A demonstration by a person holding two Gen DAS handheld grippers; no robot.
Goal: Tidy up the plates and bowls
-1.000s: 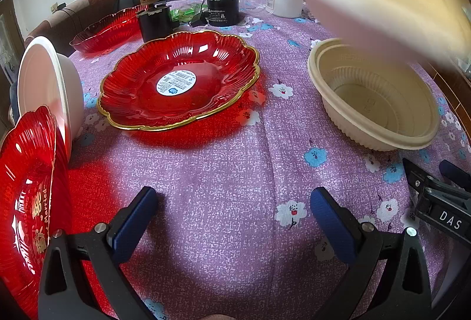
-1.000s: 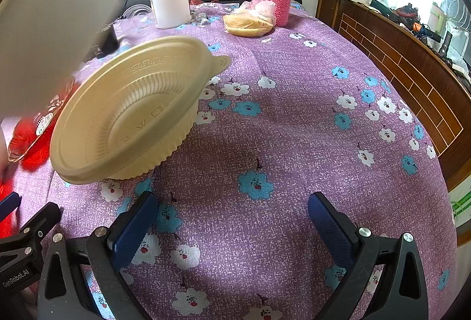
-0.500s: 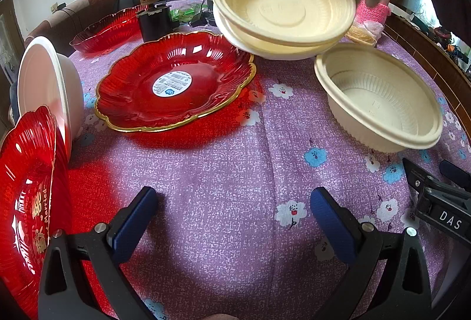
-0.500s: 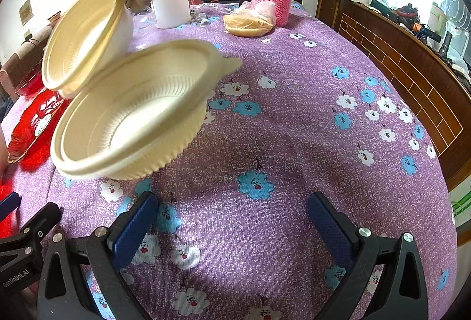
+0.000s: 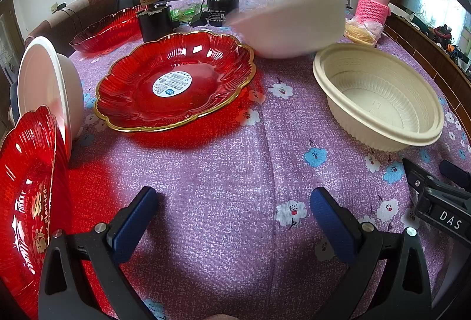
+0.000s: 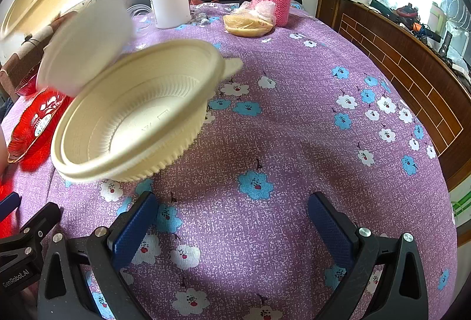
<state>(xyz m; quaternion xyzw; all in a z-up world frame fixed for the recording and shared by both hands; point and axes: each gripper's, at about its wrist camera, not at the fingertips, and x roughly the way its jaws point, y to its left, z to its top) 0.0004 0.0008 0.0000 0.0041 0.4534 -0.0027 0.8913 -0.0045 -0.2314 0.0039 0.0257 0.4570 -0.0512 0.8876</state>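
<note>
Since half a second ago the white bowl point(image 5: 291, 28) dropped out blurry at 12 o'clock, cream bowl point(image 5: 379, 96) at 2; left claw point(image 5: 232, 220) and right claw point(image 6: 232, 220) both spread wide, empty.

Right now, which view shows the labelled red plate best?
Left wrist: the red plate lies whole and central, gold rim and sticker clear. Right wrist catches only a slice of it at the left edge, behind the bowl.

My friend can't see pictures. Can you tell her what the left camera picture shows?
A big, shiny red plate with a gold scalloped edge sits on a purple flowered tablecloth, with a cream ribbed plastic bowl to its right. A blurry white bowl is in the air behind them. The open left gripper holds nothing.
</note>
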